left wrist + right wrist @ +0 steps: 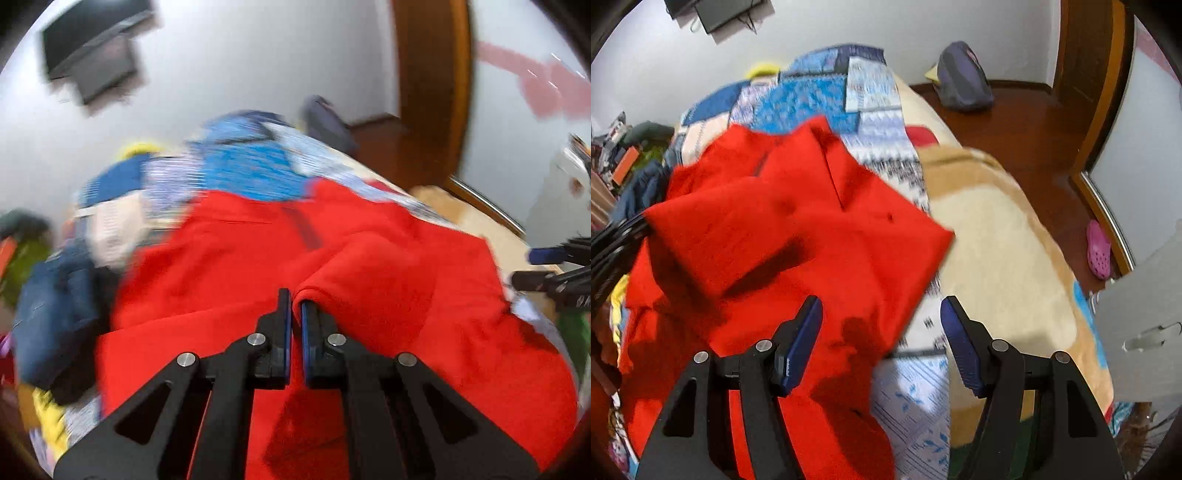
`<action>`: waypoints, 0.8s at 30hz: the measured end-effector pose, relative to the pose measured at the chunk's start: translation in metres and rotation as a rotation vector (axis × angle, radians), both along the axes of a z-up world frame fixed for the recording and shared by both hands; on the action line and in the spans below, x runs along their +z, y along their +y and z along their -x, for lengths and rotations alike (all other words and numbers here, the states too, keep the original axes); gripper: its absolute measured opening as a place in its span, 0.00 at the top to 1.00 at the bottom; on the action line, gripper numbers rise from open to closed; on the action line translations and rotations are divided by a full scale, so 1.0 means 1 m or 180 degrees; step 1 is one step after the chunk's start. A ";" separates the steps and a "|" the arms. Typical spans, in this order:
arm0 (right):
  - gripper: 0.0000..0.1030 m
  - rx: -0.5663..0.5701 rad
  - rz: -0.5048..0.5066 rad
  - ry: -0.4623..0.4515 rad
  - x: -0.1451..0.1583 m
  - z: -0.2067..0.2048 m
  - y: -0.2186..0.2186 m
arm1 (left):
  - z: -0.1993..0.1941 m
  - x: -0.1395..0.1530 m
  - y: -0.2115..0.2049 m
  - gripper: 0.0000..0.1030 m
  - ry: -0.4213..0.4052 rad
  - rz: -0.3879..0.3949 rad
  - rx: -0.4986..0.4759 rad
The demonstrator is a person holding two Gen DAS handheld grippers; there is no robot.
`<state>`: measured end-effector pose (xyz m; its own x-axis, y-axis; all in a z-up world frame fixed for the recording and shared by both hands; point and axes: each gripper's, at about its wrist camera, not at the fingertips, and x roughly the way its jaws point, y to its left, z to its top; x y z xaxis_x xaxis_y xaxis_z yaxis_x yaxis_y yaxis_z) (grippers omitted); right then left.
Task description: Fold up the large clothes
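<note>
A large red garment (369,240) lies rumpled across a bed. My left gripper (293,299) is shut on a raised fold of it, and the cloth drapes over the right finger. In the right wrist view the red garment (798,229) is pulled up toward the left gripper (617,236) at the left edge. My right gripper (881,306) stands open above the garment's right edge and the bed cover, with nothing between its fingers. The right gripper (546,266) also shows at the right edge of the left wrist view.
A patchwork blue and white cover (820,99) and a beige blanket (990,240) lie on the bed. Other clothes, among them jeans (55,295), are heaped at the left. On the wooden floor are a dark backpack (964,81) and a pink shoe (1099,251).
</note>
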<state>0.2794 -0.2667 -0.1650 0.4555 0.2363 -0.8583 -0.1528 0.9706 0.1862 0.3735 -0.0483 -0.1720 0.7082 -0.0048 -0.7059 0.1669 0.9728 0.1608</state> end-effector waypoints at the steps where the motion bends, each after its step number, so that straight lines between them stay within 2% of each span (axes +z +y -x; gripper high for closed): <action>1: 0.39 0.0004 -0.0044 -0.0006 0.001 -0.002 0.003 | 0.005 0.002 0.012 0.96 -0.0025 0.0030 0.0105; 4: 0.39 0.0053 -0.0118 0.0082 -0.009 -0.004 0.016 | 0.024 -0.003 0.056 0.96 0.0081 0.0241 0.0466; 7: 0.39 0.0178 -0.0089 0.0244 -0.024 -0.003 0.033 | 0.040 -0.025 0.091 0.96 0.0315 0.0354 0.0770; 9: 0.39 0.0262 -0.0003 0.0322 -0.034 0.000 0.043 | 0.046 -0.044 0.111 0.96 0.0491 0.0340 0.0974; 12: 0.39 0.0312 0.0270 0.0261 -0.039 0.007 0.055 | 0.055 -0.060 0.129 0.96 0.0671 0.0372 0.1119; 14: 0.39 0.0322 0.0316 0.0244 -0.036 0.009 0.056 | 0.060 -0.063 0.136 0.95 0.0744 0.0451 0.1115; 16: 0.39 0.0301 0.0284 0.0259 -0.032 0.009 0.054 | 0.061 -0.059 0.134 0.91 0.0713 0.0443 0.1043; 21: 0.39 0.0217 0.0061 0.0241 -0.017 0.008 0.048 | 0.061 -0.042 0.116 0.60 0.0485 0.0241 0.0733; 24: 0.39 0.0243 0.0021 0.0155 -0.007 0.009 0.057 | 0.049 -0.041 0.107 0.57 0.0408 0.0104 0.0551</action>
<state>0.2705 -0.2102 -0.1715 0.3942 0.2630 -0.8806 -0.2172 0.9577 0.1887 0.3247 0.0584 -0.2130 0.6049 0.0848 -0.7918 0.0140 0.9930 0.1170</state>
